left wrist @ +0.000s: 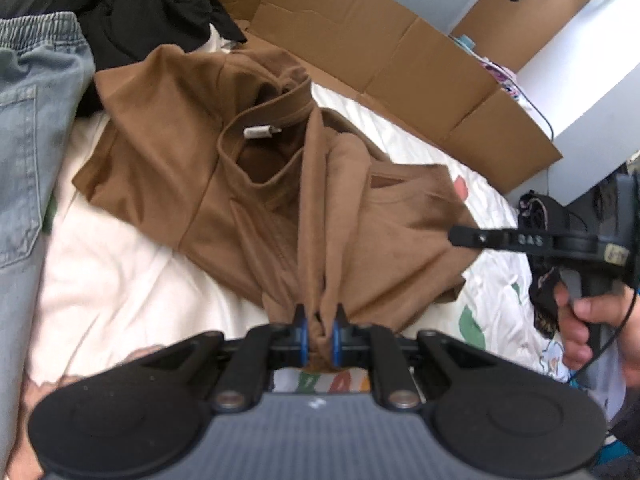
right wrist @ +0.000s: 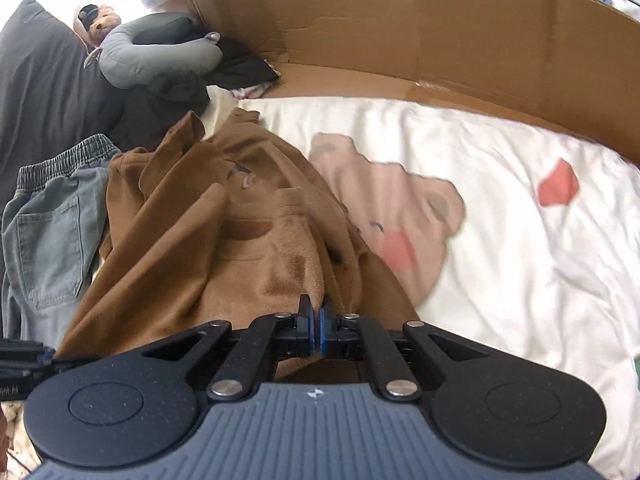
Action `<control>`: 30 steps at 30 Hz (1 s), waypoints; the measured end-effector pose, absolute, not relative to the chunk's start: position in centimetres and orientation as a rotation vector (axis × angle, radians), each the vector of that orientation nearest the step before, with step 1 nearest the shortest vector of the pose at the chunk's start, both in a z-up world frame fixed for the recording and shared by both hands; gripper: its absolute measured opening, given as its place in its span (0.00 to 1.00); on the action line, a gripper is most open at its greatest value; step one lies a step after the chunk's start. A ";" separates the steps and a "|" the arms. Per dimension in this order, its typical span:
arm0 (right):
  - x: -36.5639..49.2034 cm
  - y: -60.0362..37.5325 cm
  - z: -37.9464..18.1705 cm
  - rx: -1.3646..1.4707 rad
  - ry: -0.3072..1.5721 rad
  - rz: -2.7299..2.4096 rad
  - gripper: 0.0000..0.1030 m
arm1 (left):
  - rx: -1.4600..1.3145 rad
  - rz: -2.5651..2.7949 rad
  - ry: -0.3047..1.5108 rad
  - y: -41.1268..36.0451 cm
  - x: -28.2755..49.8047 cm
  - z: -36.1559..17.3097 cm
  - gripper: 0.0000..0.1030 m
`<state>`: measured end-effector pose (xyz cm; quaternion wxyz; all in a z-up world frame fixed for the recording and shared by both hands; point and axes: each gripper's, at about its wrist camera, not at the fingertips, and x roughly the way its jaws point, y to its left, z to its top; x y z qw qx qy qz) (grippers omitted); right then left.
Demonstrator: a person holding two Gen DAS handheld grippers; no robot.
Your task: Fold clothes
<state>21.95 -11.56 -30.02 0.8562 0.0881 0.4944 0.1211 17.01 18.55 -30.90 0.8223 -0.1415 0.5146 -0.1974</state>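
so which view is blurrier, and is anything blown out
Right wrist view: motion smear on the printed bedsheet, and the top left corner is blown out white. Left wrist view: sharper, the brown shirt shows crisp seams, the sheet beside it overexposed; both views bend at the fisheye edges.

- Each wrist camera is looking forward along its tool, close above the bed (left wrist: 120,264).
- Both are sharing the brown shirt (left wrist: 248,184) and cardboard (right wrist: 440,40).

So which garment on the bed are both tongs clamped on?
The brown T-shirt, pinched by the left tongs and right tongs; the jeans lie untouched beside it.
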 end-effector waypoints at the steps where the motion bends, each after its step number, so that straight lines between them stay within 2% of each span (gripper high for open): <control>1: 21.5 -11.7 -29.9 0.187 1.044 0.255 0.00 | -0.300 -0.424 1.100 18.5 16.9 -30.9 0.11; 16: 15.6 -11.3 -31.5 0.194 1.161 0.274 0.00 | -0.226 -0.424 1.227 19.1 13.5 -31.6 0.12; 20: 14.5 -11.2 -32.6 0.187 1.217 0.269 0.01 | -0.194 -0.421 1.265 19.3 12.6 -31.9 0.19; 22: 14.2 -11.2 -32.4 0.167 1.213 0.256 0.03 | -0.181 -0.413 1.262 19.6 12.7 -31.5 0.27; 24: 14.3 -11.4 -32.0 0.167 1.209 0.250 0.13 | -0.180 -0.394 1.232 20.3 13.4 -30.7 0.39; 26: 14.4 -11.8 -31.6 0.177 1.190 0.244 0.24 | -0.191 -0.370 1.200 20.9 14.3 -30.2 0.40; 30: 15.1 -12.8 -30.3 0.178 1.144 0.216 0.29 | -0.232 -0.304 1.161 21.7 16.4 -30.5 0.40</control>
